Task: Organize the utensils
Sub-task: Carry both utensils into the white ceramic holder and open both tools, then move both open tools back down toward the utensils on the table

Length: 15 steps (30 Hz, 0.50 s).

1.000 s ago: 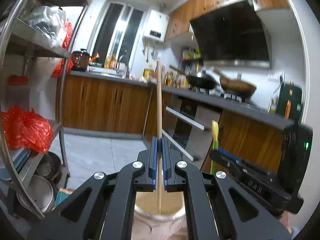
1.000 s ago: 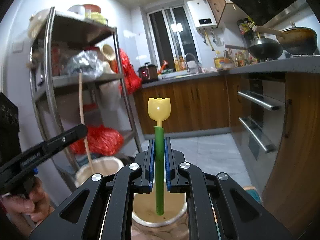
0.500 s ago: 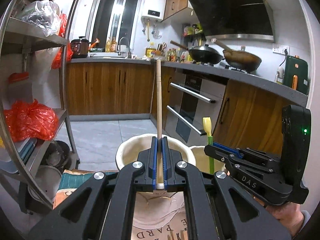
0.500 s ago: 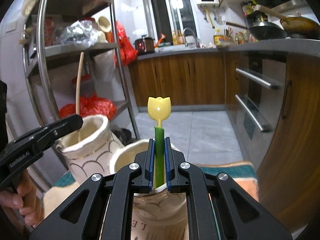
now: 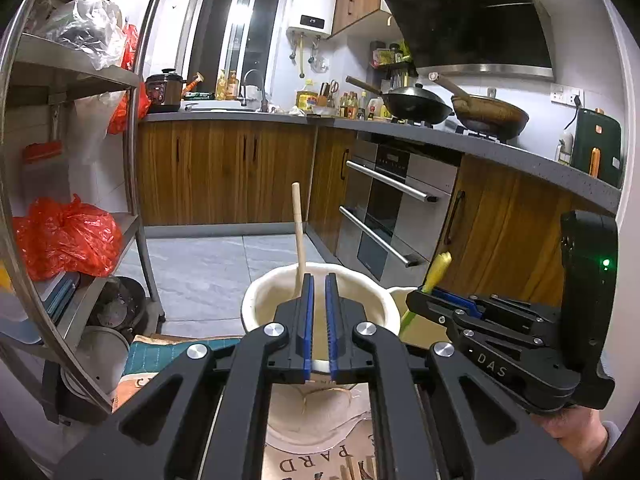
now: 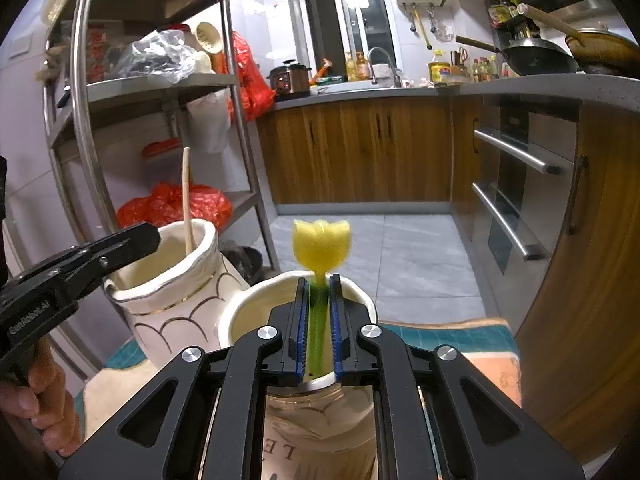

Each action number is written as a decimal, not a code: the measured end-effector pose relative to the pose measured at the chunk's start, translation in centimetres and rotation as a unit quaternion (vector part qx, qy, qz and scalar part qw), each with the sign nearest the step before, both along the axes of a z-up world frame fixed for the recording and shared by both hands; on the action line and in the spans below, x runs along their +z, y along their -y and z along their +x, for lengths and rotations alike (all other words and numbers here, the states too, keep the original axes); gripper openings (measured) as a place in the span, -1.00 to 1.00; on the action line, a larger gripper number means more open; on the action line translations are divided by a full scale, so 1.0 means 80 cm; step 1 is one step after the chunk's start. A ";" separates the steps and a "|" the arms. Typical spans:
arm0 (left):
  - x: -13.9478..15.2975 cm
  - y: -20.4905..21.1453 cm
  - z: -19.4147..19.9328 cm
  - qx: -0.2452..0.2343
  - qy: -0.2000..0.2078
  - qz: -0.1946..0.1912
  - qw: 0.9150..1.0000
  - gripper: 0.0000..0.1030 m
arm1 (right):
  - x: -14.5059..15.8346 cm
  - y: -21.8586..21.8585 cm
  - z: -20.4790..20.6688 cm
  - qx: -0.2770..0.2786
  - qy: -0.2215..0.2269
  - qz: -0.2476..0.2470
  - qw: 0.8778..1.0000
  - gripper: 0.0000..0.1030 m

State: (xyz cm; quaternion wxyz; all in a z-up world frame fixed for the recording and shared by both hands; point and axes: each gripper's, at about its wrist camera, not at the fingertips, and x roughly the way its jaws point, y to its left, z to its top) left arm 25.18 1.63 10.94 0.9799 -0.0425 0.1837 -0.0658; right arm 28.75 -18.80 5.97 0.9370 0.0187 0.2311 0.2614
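Observation:
A wooden stick point(image 5: 298, 236) stands loose in a cream ceramic vase point(image 5: 256, 296), leaning on its far rim. My left gripper point(image 5: 317, 284) hovers over that vase with its jaws slightly apart and empty. The stick point(image 6: 186, 200) and that vase point(image 6: 168, 312) also show in the right wrist view, at left. My right gripper point(image 6: 318, 284) has its jaws a little apart around the green stem of a yellow tulip-topped utensil point(image 6: 321, 242) that stands in a second cream vase point(image 6: 240, 316). Whether the pads still touch the stem I cannot tell.
Both vases stand on a printed cloth point(image 6: 496, 344). A steel shelf rack point(image 5: 132, 152) with red bags stands at left. Wooden cabinets, an oven point(image 5: 384, 208) and a counter with woks lie behind. The grey tiled floor point(image 6: 400, 256) is beyond.
Both grippers lowered their utensils into the vases. The left jaws opened and the wooden stick now stands free, leaning left. The right jaws have loosened around the green stem.

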 end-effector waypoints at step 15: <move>0.014 -0.009 -0.051 0.006 0.033 -0.010 0.999 0.03 | 0.020 0.012 -0.031 0.005 0.032 0.015 0.999 -0.31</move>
